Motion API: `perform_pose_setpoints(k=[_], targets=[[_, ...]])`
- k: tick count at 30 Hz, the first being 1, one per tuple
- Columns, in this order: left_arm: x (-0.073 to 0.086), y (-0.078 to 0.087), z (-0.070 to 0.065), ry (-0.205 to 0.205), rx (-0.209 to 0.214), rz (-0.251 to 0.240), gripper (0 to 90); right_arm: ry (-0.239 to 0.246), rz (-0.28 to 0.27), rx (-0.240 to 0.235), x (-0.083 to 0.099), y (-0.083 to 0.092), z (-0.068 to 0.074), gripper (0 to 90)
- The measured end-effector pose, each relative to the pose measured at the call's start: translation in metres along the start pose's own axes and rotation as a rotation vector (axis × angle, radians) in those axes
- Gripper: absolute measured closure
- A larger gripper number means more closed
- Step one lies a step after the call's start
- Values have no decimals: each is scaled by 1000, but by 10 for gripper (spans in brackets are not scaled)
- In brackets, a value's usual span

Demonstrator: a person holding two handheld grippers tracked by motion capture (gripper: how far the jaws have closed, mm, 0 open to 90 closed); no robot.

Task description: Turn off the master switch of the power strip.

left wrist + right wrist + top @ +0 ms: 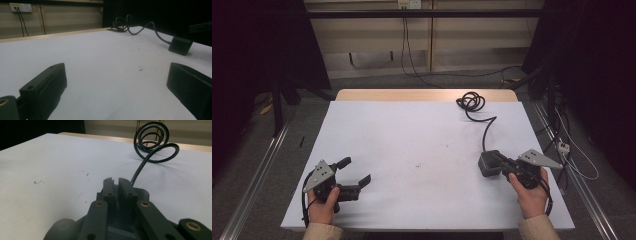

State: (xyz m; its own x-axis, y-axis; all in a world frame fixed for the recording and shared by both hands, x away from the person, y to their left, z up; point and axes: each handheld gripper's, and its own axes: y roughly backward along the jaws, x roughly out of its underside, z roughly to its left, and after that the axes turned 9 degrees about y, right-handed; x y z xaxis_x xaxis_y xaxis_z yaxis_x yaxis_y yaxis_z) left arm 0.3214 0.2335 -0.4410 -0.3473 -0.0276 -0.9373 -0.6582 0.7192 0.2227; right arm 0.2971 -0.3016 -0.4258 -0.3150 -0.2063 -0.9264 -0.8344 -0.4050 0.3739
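**High view: adapter pinched at the desk's right edge, slip and cable drag are the risks**

High view puts the black power adapter (pixel 490 163) on the white desk (pixel 412 135), near the right front, just ahead of the right hand-held gripper (pixel 503 163). In the right gripper view the jaws are seen nearly together, apparently pinched on a narrow part on top of the adapter (pixel 140 191); what exactly is caught between the pads cannot be told, since the jaws hide it. The adapter's cable (pixel 486 127) is seen running away toward the far right of the desk and ending in a loose coil (pixel 471 101).

The left hand-held gripper (pixel 357 175) is held wide open at the left front, nothing between its jaws, well apart from the adapter (pixel 180 45).

Risks, as judged:
- The grip looks thin and off-centre, so the adapter body could swing or slip out if lifted quickly.
- The coil is unrestrained. If the adapter is pulled, the cable could be dragged, tightened or snagged on itself, and the block could be tugged out of the jaws.
- The adapter sits not far from the desk's right edge; a push sideways could send it off.
- With the left hand-held gripper so far away, the cable is not steadied, so any tangle would go uncorrected.
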Motion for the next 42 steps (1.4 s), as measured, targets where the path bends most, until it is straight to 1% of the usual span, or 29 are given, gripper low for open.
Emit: perform_pose_setpoints(k=[10,19,35,42], targets=[[0,0,0,-1,1,0,26,-7,5,-9,0,0,-1,875],[0,0,0,-3,2,1,26,-3,7,-11,0,0,-1,900],[0,0,0,-2,2,2,26,-1,36,-12,1,0,-2,900],[0,0,0,0,1,0,26,7,47,-11,2,-1,-3,900]])
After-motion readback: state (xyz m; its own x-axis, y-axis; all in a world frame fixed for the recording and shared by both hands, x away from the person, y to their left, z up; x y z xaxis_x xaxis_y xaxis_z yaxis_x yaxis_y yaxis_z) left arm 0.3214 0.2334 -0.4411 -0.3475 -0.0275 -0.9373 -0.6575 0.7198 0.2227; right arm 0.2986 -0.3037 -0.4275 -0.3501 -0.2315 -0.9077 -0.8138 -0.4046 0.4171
